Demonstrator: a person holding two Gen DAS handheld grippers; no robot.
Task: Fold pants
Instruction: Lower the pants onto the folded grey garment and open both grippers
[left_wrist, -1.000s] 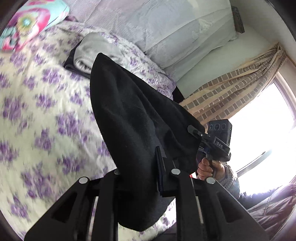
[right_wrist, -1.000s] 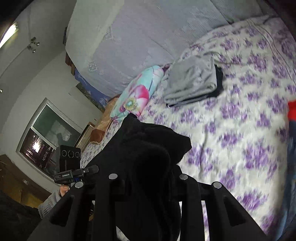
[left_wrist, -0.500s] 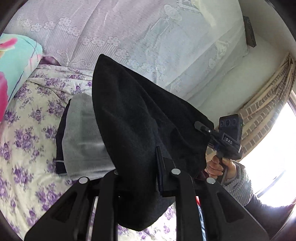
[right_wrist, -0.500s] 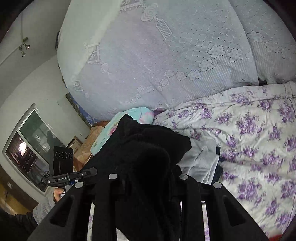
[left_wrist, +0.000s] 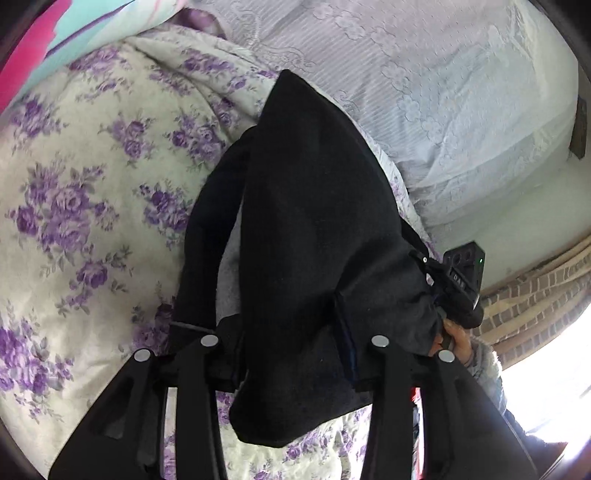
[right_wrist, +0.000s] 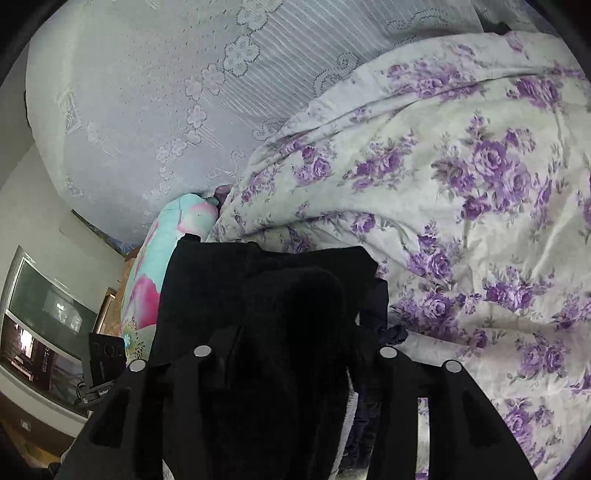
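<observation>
- both grippers, left gripper (left_wrist: 291, 354) and right gripper (right_wrist: 291, 362), clamped on black pants (left_wrist: 317, 229), carried above the floral bed (left_wrist: 81, 192).
- judged mid-carry; next, lower them flat near the bed's head edge.

Home bedroom; floral quilt (right_wrist: 461, 184), pillow (right_wrist: 162, 258), curtain (left_wrist: 535, 295)

The right gripper (right_wrist: 291, 373) is clamped on a bunched fold of the black pants (right_wrist: 266, 295), which drape over its fingers and hide the tips. Beyond lies the bed (right_wrist: 480, 192) under a purple-flowered quilt, with a turquoise and pink pillow (right_wrist: 159, 266) at its left edge. The left gripper (right_wrist: 105, 365) shows at lower left, just beside the pants.
</observation>
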